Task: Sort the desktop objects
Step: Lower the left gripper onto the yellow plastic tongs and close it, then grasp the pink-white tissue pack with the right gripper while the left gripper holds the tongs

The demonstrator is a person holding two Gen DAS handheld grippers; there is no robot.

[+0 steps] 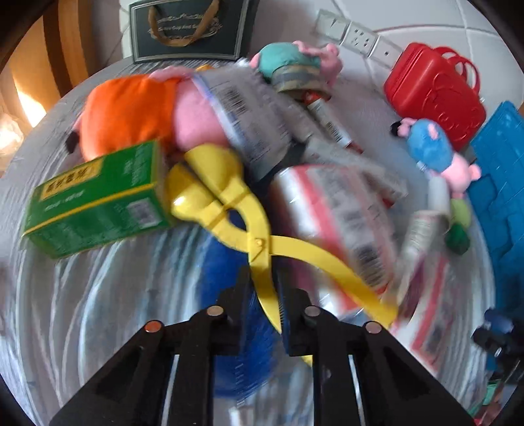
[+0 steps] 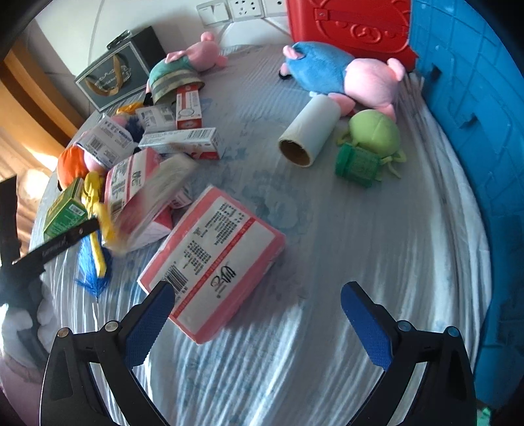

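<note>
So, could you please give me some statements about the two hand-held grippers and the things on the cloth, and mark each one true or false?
1. The left hand-held gripper is shut on a handle of the yellow tongs. True.
2. The right hand-held gripper is holding the pink packet. False: its jaws are open, and the packet only lies by one finger.
3. The cardboard roll stands upright. False: it lies on its side.
4. The green box lies beside the head of the yellow tongs. True.
5. The blue pig toy lies in front of the red case. True.
</note>
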